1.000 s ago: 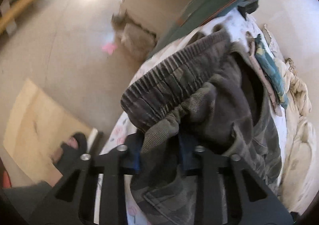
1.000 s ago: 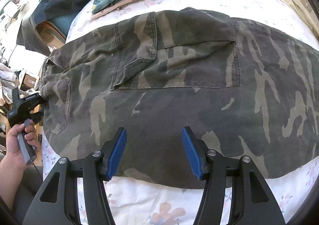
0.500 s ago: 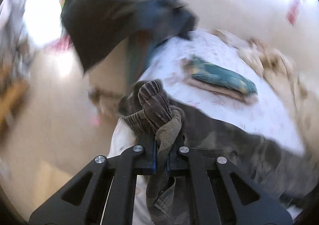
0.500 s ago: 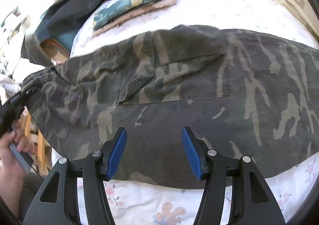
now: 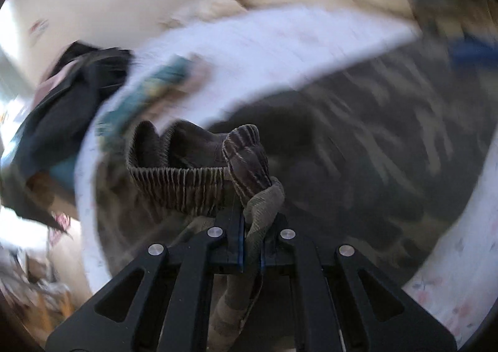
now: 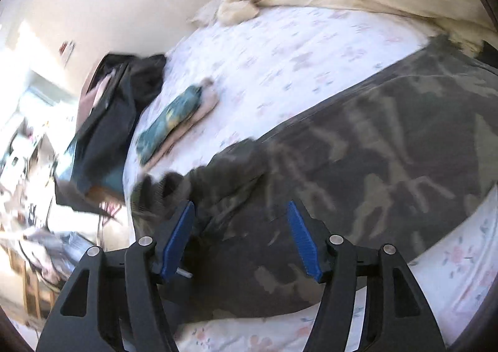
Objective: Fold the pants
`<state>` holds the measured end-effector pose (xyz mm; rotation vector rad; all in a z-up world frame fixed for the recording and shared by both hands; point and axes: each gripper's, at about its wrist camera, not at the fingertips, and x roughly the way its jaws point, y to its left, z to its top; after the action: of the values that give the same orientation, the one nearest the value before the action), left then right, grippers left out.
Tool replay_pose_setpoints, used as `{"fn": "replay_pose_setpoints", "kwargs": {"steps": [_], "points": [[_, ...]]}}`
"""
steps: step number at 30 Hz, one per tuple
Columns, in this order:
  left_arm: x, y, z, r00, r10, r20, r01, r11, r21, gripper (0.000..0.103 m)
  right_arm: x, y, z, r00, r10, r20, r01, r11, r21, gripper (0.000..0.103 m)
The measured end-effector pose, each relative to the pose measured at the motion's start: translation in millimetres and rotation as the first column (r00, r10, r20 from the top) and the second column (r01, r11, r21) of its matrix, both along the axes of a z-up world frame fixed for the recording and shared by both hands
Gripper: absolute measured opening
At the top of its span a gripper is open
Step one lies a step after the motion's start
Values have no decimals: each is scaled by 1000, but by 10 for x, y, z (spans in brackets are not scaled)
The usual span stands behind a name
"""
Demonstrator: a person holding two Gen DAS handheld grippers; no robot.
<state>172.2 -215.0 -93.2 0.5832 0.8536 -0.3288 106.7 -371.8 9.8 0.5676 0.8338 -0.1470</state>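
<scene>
Item: camouflage pants, spread on the floral bedsheet. My left gripper was clamped tight on the ribbed waistband, cloth bunched between its pads. My right gripper hovered empty above the seat, jaws opening. Handling note, my judgement: carry the waistband across low and square, then flatten.

Both wrist views tilt down over bed, close above camo pants (left blurred); both share folded pile.
</scene>
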Motion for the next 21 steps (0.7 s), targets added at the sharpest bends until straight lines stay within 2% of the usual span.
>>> {"fn": "replay_pose_setpoints", "kwargs": {"steps": [3,5,6,7,8,9,12,14,17,19,20,21], "points": [[-9,25,-217,997,-8,-73,8,1000,2,5,-16,-107,-31,1000,-25,-13,25,1000,15,65],[-30,101,-219,994,-23,-106,21,1000,-20,9,21,-109,-80,999,-17,-32,17,1000,23,65],[-78,98,-204,990,-42,-133,37,998,-41,22,30,-98,-91,999,-10,-37,10,1000,23,65],[-86,181,-148,978,-82,-190,63,993,-105,55,60,-72,-98,999,0,-41,1,1000,19,65],[-144,237,-142,970,-101,-221,69,987,-144,71,76,-55,-103,999,9,-43,-8,1000,13,65],[-184,344,-30,962,-120,-246,70,977,-204,78,104,-30,-102,999,21,-46,-21,1000,4,65],[-306,655,386,952,-185,-245,107,947,-302,79,155,68,-126,997,58,-47,-59,998,-11,65],[-346,907,647,960,-180,-215,105,942,-320,80,190,144,-150,996,85,-39,-85,996,10,65],[-100,1362,830,974,-52,-221,-7,967,-255,81,339,352,-240,981,188,-39,-185,980,67,69],[126,1636,815,973,58,-222,-105,973,-206,81,490,544,-296,965,260,-37,-256,963,88,78],[234,1826,811,967,146,-210,-184,968,-172,81,594,667,-335,953,302,-33,-298,949,102,78],[305,1957,806,959,197,-205,-234,956,-175,81,659,743,-362,944,327,-33,-322,941,106,78]]}}
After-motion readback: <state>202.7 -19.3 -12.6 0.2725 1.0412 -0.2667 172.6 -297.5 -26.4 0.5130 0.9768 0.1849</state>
